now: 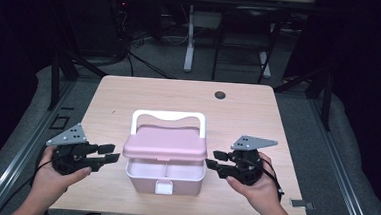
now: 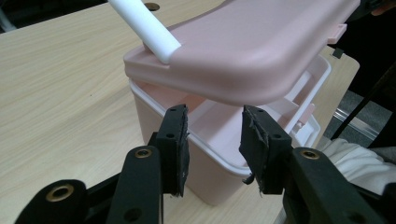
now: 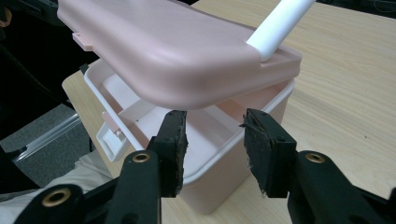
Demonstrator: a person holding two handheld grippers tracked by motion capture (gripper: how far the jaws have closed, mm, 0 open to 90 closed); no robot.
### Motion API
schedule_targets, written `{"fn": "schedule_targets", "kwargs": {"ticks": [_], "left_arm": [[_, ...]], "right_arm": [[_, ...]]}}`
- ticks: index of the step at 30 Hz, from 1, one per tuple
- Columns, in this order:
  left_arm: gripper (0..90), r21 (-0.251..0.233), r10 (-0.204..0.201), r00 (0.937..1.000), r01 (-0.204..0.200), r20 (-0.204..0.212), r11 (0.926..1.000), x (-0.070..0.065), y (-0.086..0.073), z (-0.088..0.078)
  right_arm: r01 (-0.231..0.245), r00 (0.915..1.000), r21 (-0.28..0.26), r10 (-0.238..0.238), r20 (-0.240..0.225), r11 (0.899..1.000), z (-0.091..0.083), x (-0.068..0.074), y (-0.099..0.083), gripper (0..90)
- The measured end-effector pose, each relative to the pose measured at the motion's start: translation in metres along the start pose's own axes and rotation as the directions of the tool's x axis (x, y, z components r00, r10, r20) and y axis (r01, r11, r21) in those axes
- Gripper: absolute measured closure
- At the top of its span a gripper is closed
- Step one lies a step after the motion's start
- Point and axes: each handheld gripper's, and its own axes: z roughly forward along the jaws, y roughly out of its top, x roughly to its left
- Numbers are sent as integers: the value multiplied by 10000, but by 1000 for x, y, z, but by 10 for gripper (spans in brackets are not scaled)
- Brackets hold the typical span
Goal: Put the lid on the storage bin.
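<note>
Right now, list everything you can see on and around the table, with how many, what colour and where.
box: one, pink with a white rim, near edge of the table, between the two grippers, no contents visible inside
lid: one, pink, raised at the front above the box, partly open
handle: one, white, standing up at the back of the lid
latch: one, white, front wall of the box, undone
table: one, light wood, with a dark round hole near the far right
desk legs: white, on the floor beyond the table
left gripper: one, black, left of the box, jaws open, holding nothing
right gripper: one, black, right of the box, jaws open, holding nothing
</note>
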Motion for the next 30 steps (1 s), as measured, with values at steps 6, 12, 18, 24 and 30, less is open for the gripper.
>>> {"fn": "schedule_targets", "kwargs": {"ticks": [6, 12, 18, 24, 30], "left_arm": [[548, -136, -162, 9998, 161, -80, 9998, 4, 0, 2], [532, -93, -248, 9995, 246, -212, 9997, 8, 0, 4], [521, -101, -372, 9988, 369, -303, 9993, 14, 0, 6], [507, -126, -558, 9970, 552, -528, 9984, 25, -3, 9], [494, -42, -571, 9926, 569, -1073, 9984, 36, -6, 13]], "right_arm": [[-185, 9998, 44, 185, -57, 9998, -2, -3, -3, 580], [-302, 9995, -166, 301, -60, 9994, -7, -5, -1, 580], [-385, 9993, -286, 385, -12, 9988, -1, -9, 1, 577], [-625, 9977, -425, 636, 252, 9971, 6, -22, 5, 570], [-1057, 9917, -600, 1097, 669, 9926, 11, -41, 5, 558]]}}
